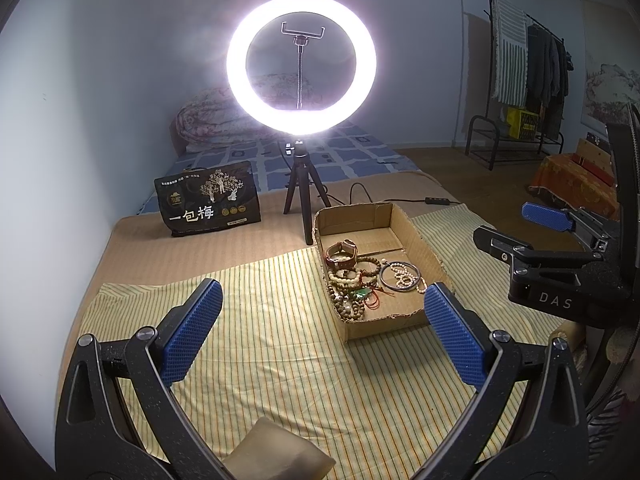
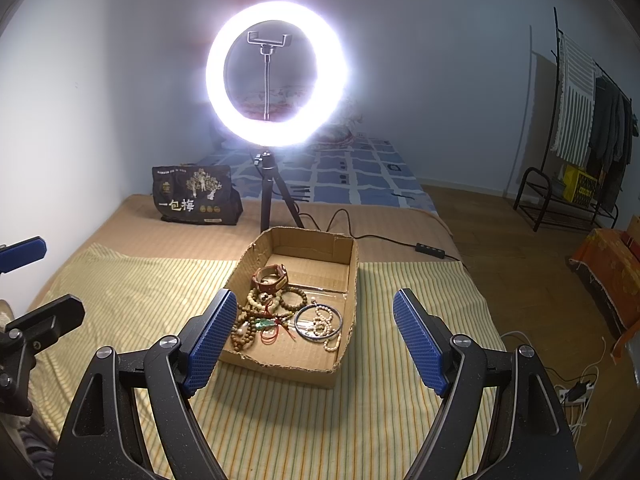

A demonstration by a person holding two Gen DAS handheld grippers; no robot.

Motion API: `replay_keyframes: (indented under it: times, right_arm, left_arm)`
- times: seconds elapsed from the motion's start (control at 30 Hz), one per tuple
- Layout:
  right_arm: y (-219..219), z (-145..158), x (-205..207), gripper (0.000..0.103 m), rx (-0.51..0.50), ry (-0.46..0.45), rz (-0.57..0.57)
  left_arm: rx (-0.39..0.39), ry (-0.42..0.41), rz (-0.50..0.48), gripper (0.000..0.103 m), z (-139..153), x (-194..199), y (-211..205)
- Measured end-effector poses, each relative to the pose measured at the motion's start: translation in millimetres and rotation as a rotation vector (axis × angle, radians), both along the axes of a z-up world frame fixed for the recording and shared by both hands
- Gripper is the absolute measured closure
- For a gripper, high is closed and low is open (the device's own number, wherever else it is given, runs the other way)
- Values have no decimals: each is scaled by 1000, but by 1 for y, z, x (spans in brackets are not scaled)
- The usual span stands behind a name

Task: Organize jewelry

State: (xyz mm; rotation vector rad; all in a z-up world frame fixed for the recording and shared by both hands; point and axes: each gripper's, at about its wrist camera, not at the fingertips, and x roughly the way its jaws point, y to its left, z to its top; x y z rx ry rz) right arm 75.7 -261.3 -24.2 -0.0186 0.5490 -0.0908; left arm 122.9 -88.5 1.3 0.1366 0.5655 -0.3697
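Observation:
A shallow cardboard box (image 1: 416, 240) (image 2: 352, 256) stands on a yellow striped cloth (image 1: 280, 344) (image 2: 140, 280). Inside lie a brown-strapped watch (image 1: 341, 255) (image 2: 271, 277), several wooden bead bracelets (image 1: 348, 284) (image 2: 256, 312), a green pendant on red cord (image 1: 362, 293) (image 2: 266, 323), a metal bangle (image 1: 400, 276) (image 2: 319, 322) and a pale bead string (image 1: 405, 278) (image 2: 322, 322). My left gripper (image 1: 322, 292) is open and empty, left of and before the box. My right gripper (image 2: 316, 300) is open and empty, hovering before the box; it also shows in the left wrist view (image 1: 516, 228).
A lit ring light (image 1: 301, 64) (image 2: 276, 74) on a small tripod (image 1: 304, 196) stands behind the box, its cable and switch (image 2: 430, 250) trailing right. A black snack bag (image 1: 208, 204) (image 2: 196, 196) sits far left. Bedding and a clothes rack (image 1: 524, 80) lie beyond.

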Motion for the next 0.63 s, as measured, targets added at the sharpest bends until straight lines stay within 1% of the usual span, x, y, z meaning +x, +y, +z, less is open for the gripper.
replay_keyframes:
  times: [0.17, 0.63]
  right_arm:
    - [1, 0, -1, 22, -1, 1, 1]
    - [2, -2, -3, 22, -5, 10, 3]
  left_arm:
    - [4, -3, 8, 1, -5, -4, 4]
    - [7, -3, 2, 1, -3, -4, 5]
